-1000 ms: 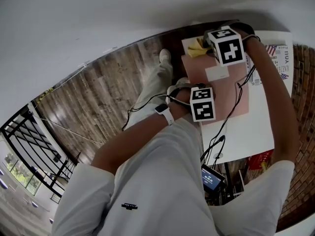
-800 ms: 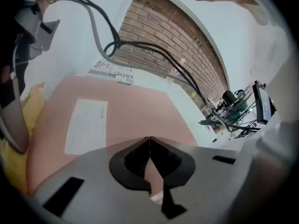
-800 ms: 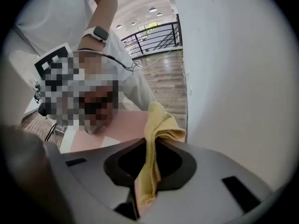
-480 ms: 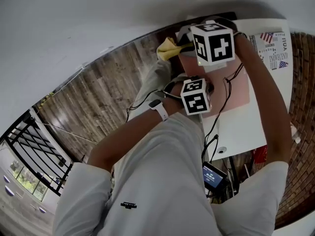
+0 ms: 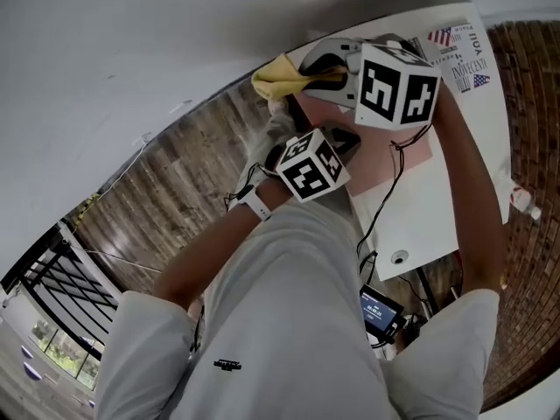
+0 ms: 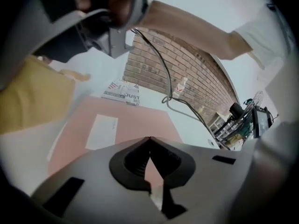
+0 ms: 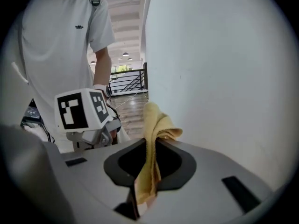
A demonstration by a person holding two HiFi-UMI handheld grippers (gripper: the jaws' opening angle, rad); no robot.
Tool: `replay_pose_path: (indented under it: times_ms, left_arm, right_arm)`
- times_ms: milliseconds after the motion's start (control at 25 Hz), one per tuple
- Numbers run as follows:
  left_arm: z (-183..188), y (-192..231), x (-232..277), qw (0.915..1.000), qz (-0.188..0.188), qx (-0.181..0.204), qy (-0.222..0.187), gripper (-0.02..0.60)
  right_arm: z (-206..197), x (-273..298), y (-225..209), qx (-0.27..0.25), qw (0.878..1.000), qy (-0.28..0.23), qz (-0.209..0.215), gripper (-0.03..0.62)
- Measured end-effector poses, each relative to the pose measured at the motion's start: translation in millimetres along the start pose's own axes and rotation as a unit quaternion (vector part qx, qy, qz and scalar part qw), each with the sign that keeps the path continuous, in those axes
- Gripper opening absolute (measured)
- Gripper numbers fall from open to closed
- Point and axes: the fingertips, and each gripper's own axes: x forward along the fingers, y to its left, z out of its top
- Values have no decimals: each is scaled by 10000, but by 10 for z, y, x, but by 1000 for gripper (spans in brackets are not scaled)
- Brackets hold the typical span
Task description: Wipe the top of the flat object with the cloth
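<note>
While clamped in R gripper [image 7: 150, 146], cloth [image 7: 156, 122] (yellow) pokes out past it.

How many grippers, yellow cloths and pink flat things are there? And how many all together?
grippers: 2 (left gripper, right gripper)
yellow cloth: 1
pink flat object: 1
total: 4
</note>
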Motion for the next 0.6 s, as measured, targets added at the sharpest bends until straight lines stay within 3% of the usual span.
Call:
replay_pose_path:
  times_ms: [160,400,480,600]
  left_arm:
    - [110,-31,-242,9987,275,-137,-399,15]
    - [284,-19,-641,9924,734,-212,-967,15]
    - [354,-20,-808,9884,887,-299,-1197,15]
    - [451,-32,-1065,9805,1132,-402,-1557,16]
  right_arm:
    - [42,-329,158,296,9960,-364,-756,58]
    - [-3,-1022,413,766,9692,-892,-2166,57]
    - [9,-1251,552,931,9530,-1231,-2606,57]
    - [106,-1588,794,1420,9103,-2110,-3265,57]
